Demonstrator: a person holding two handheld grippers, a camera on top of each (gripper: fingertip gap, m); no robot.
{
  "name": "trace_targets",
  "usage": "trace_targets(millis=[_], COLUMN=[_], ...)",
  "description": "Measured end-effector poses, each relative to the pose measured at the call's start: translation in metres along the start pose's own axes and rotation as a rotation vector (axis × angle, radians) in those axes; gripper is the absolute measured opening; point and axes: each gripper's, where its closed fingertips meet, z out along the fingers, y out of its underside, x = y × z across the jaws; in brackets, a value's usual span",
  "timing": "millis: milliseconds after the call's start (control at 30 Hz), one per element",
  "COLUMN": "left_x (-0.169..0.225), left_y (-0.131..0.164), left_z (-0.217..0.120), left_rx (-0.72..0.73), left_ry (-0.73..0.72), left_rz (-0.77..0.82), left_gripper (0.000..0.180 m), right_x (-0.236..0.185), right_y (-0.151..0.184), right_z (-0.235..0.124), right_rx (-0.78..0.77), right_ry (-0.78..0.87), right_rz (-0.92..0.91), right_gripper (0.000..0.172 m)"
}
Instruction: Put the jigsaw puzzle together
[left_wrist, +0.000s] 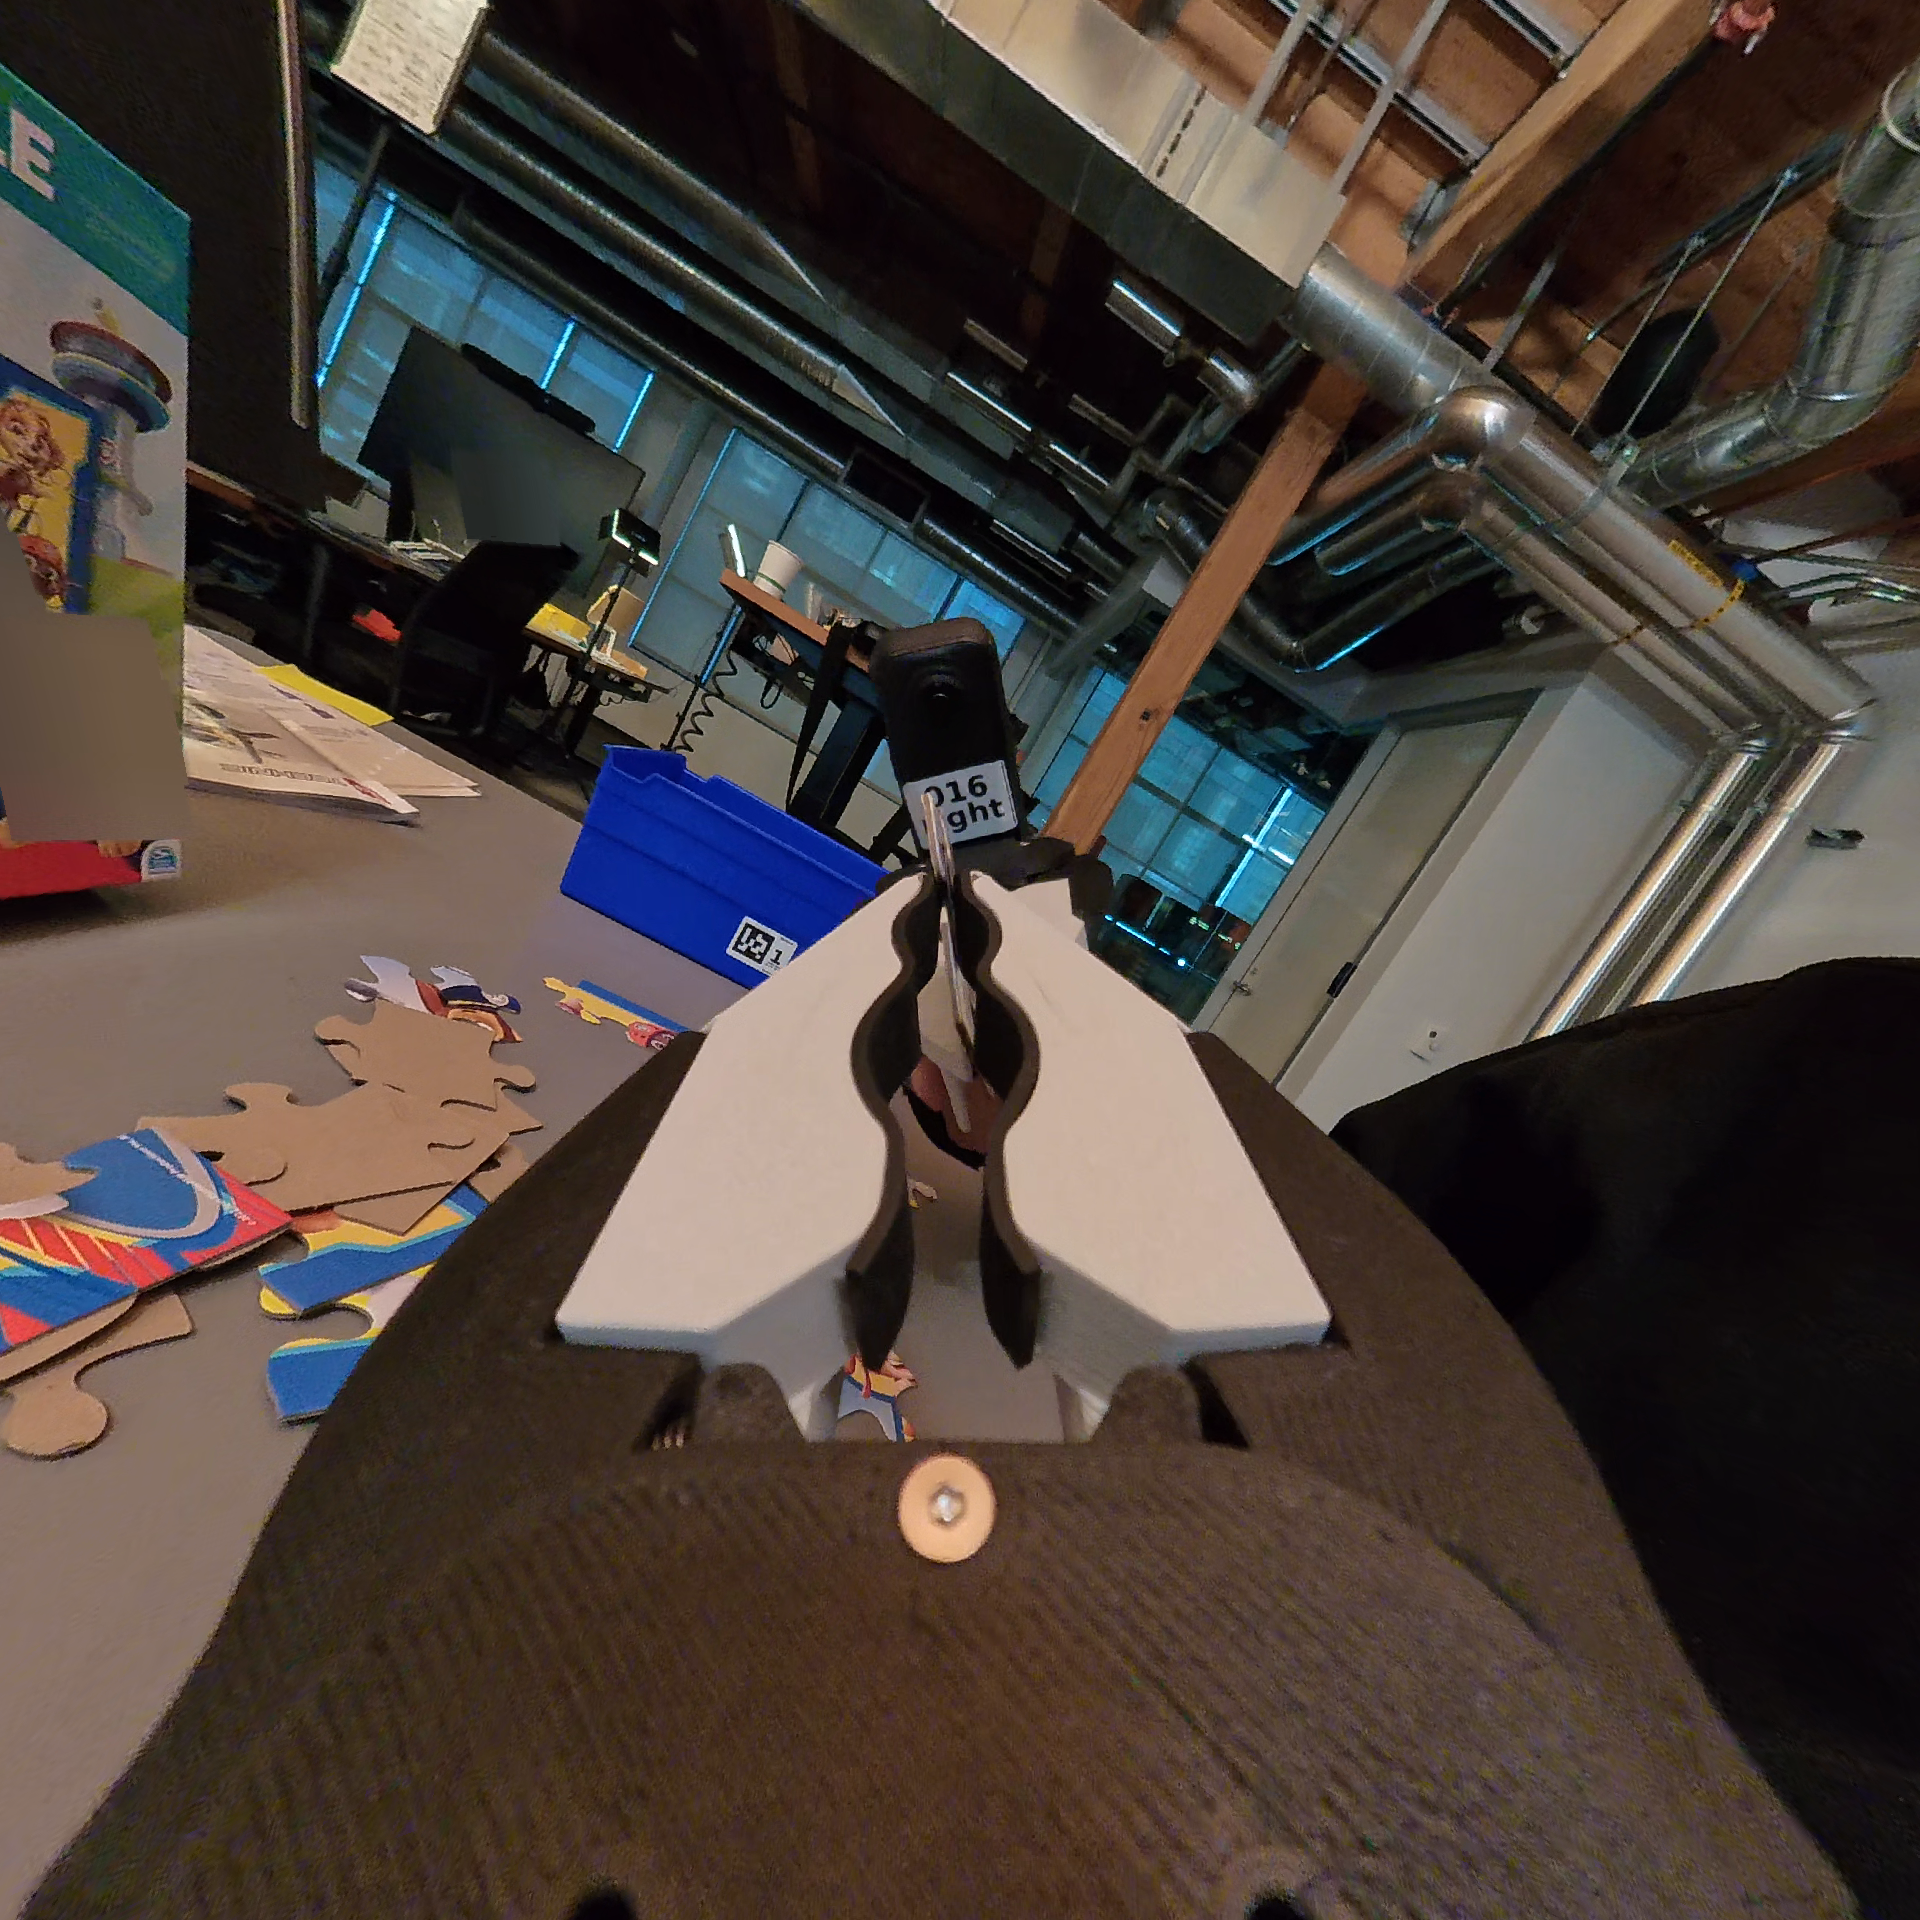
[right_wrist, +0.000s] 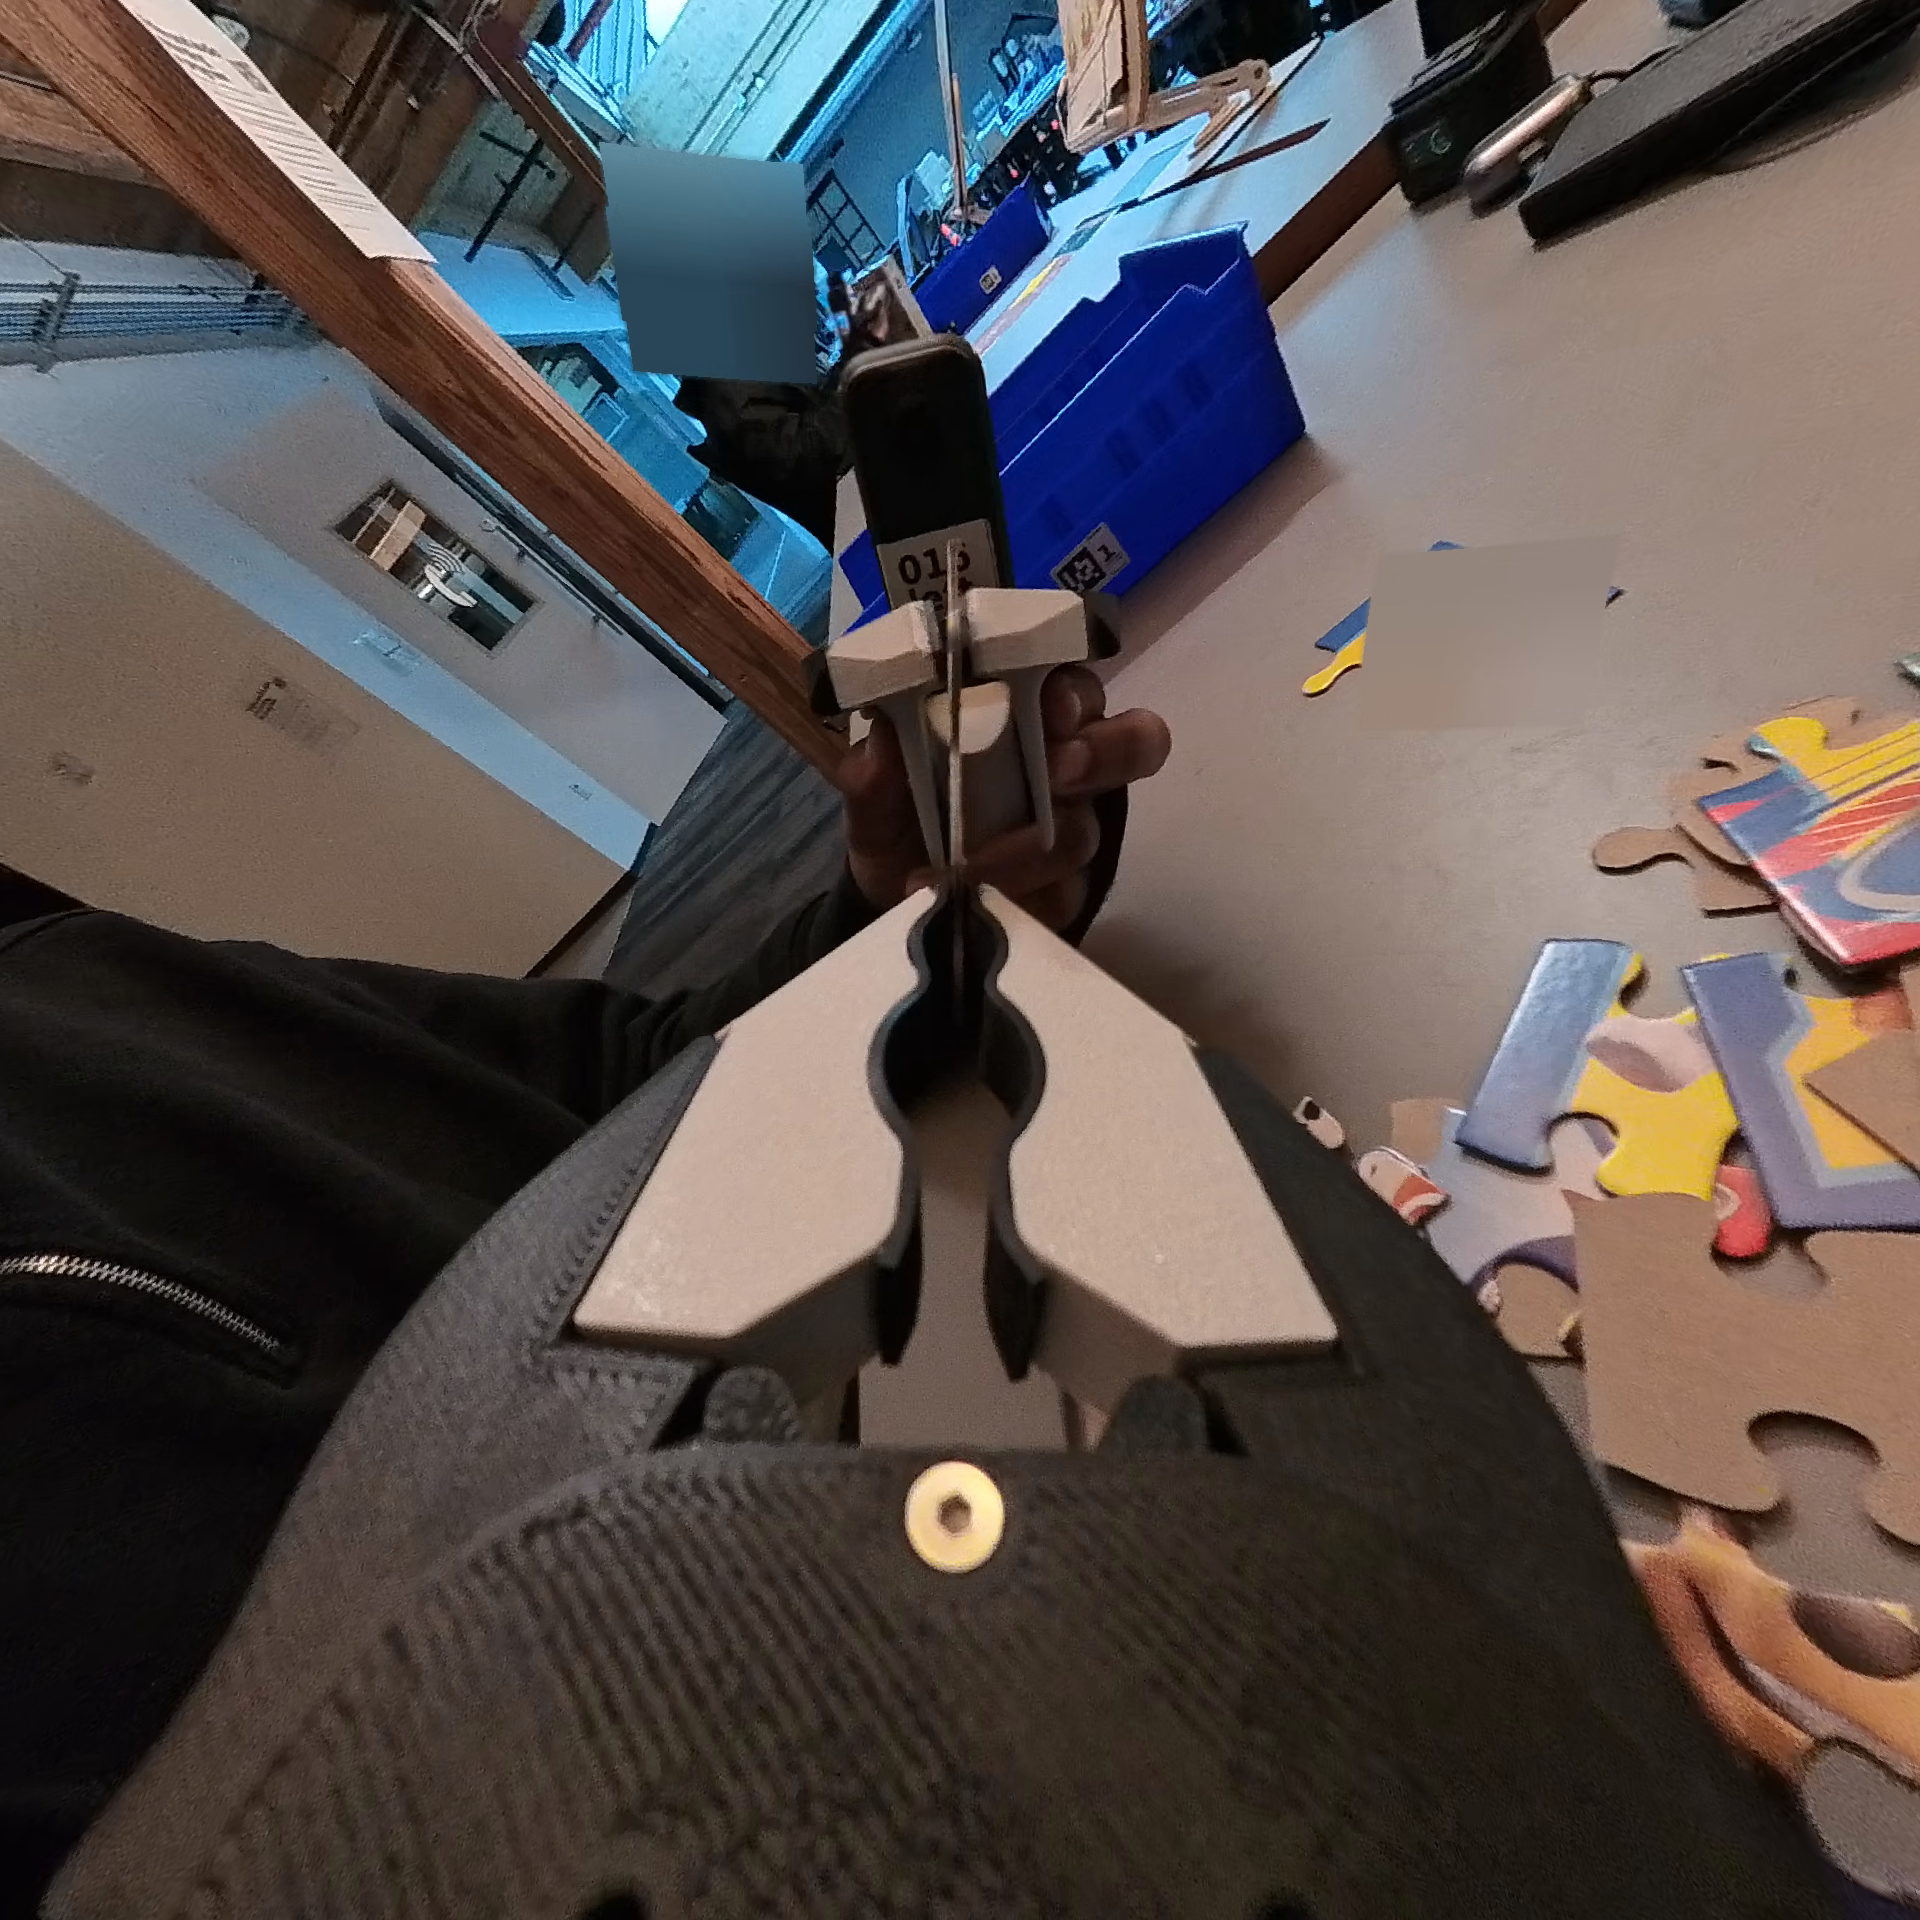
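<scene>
Gripping one thin puzzle piece edge-on: left tongs and right tongs, both clamped, facing; loose pieces and blue bin on grey table.

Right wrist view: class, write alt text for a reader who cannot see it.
A white-fingered right gripper is shut on the thin edge of a flat cardboard puzzle piece, whose far end the facing left gripper, held by a hand, also clamps. Loose colourful jigsaw pieces lie on the grey table before a blue plastic bin.

Both grippers' jaws clamped shut
</scene>
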Motion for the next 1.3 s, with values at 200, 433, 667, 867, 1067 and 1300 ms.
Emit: trace_targets(millis=[200, 433, 667, 867, 1067, 1300], left_x=[-0.002, -0.005, -0.003, -0.015, -0.058, -0.096], left_y=[-0.004, -0.008, -0.005, -0.027, -0.055, 0.008], left_z=[-0.002, -0.003, -0.002, -0.045, -0.155, -0.176], left_rx=[0.024, 0.052, 0.029, -0.041, -0.103, -0.409], left_ry=[-0.009, -0.023, -0.003, -0.114, -0.533, -0.683], left_rz=[-0.013, -0.029, -0.032, 0.023, -0.034, -0.235], left_gripper=[0.008, 0.024, 0.001, 0.000, 0.000, 0.000], right_x=[-0.002, -0.003, -0.001, 0.008, 0.025, 0.030], right_y=[-0.005, -0.014, -0.017, -0.021, -0.020, -0.017], right_z=[0.004, -0.004, -0.006, -0.012, -0.012, 0.021], right_rx=[0.053, 0.134, 0.158, 0.183, 0.165, 0.108], right_ry=[-0.029, -0.065, -0.043, 0.057, 0.166, 0.154], right_rz=[0.024, 0.059, 0.049, -0.004, -0.059, -0.066], right_gripper=[0.000, 0.000, 0.000, 0.018, 0.020, 0.022])
